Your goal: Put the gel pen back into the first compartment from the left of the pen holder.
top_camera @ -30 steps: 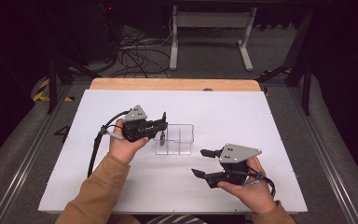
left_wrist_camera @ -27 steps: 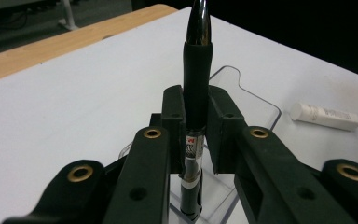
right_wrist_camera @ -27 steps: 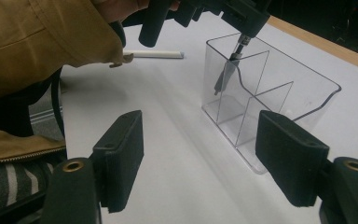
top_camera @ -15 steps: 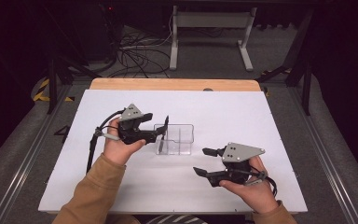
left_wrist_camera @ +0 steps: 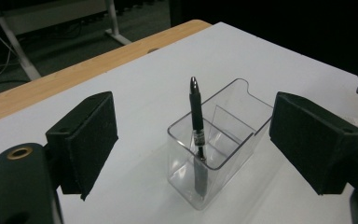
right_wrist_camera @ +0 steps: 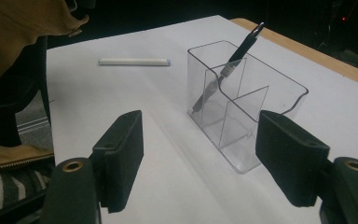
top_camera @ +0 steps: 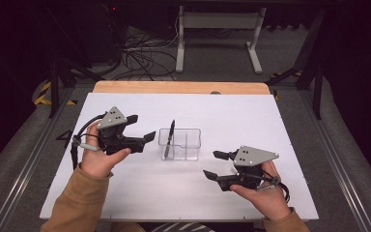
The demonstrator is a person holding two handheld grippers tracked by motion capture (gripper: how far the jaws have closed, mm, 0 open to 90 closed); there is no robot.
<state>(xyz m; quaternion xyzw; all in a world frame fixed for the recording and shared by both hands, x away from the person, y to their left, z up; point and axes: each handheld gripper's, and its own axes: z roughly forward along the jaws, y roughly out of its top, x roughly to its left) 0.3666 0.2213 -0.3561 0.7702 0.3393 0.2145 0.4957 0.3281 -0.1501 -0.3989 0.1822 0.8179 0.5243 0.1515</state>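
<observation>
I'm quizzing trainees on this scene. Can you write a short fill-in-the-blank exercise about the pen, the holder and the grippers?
1. The pen stands in the clear ____.
2. The holder sits on a ____ table.
3. The left gripper, its jaws just opened, holds ____.
4. The right gripper has its jaws ____.

Missing words: holder; white; nothing; open
</observation>
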